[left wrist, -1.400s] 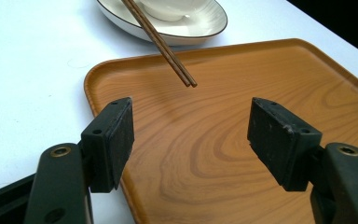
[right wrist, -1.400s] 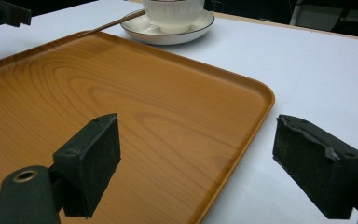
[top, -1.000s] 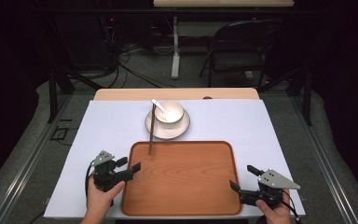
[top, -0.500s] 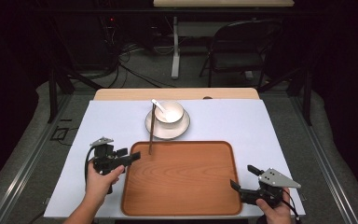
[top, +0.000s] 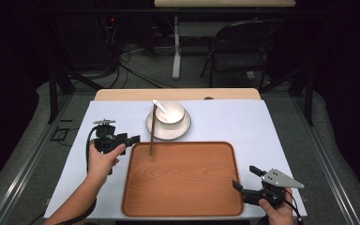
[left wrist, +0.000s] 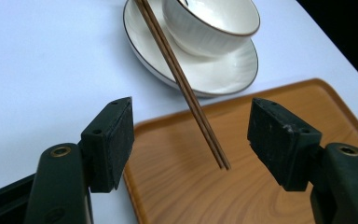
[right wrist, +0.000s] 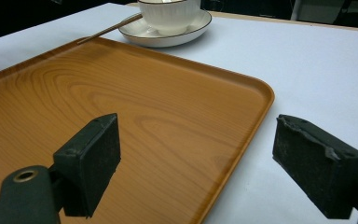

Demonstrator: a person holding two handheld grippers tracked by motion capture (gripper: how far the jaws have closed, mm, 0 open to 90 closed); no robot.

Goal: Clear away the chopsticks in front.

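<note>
The left gripper (top: 132,139) has slid up the tabletop and now frames, jaws wide and empty, the chopsticks (top: 152,131) leaning from saucer (top: 168,130) onto tray (top: 183,206), seemingly poised to grab; the right gripper (top: 244,183) waits released at the near-right corner.

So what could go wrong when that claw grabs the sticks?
The chopsticks lean across the saucer rim with their tips over the tray, so a nudge from the open left gripper could roll them off. They lie side by side, so the jaws might catch just one. They also run close to the bowl; lifting them carelessly might knock it or the spoon inside it.
</note>
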